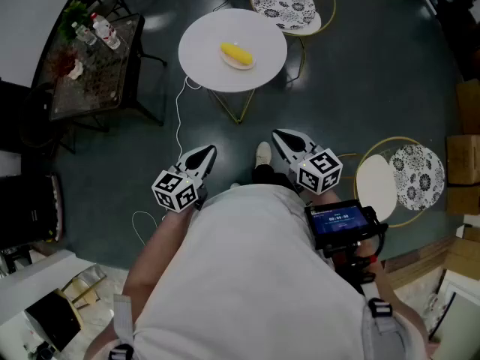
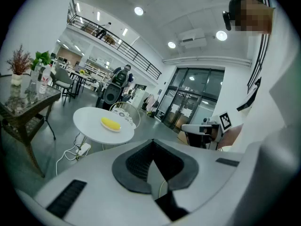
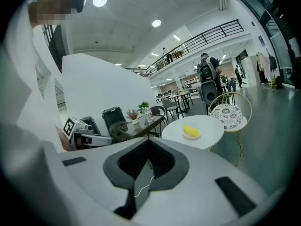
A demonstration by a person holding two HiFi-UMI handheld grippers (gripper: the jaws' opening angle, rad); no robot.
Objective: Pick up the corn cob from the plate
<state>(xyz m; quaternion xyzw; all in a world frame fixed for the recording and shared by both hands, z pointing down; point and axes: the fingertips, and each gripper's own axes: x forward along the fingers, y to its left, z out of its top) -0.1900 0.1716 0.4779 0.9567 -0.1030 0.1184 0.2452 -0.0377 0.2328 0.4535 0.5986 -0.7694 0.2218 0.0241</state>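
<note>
A yellow corn cob (image 1: 235,52) lies on a small plate (image 1: 248,64) on a round white table (image 1: 206,47) far ahead of me. Both grippers hang close to my body, well short of the table. The left gripper (image 1: 208,153) is shut with nothing between its jaws, and so is the right gripper (image 1: 278,136). In the left gripper view the corn cob (image 2: 111,123) sits beyond the closed left gripper (image 2: 153,143), up and to its left. In the right gripper view the corn cob (image 3: 190,130) lies beyond the right gripper (image 3: 148,140), to its right.
A glass side table (image 1: 90,70) with bottles and a plant stands at the left. A gold-framed chair with a patterned cushion (image 1: 285,2) is behind the white table, another chair (image 1: 409,175) at my right. A white cable (image 1: 178,118) trails over the floor. Cardboard boxes (image 1: 469,137) stand far right.
</note>
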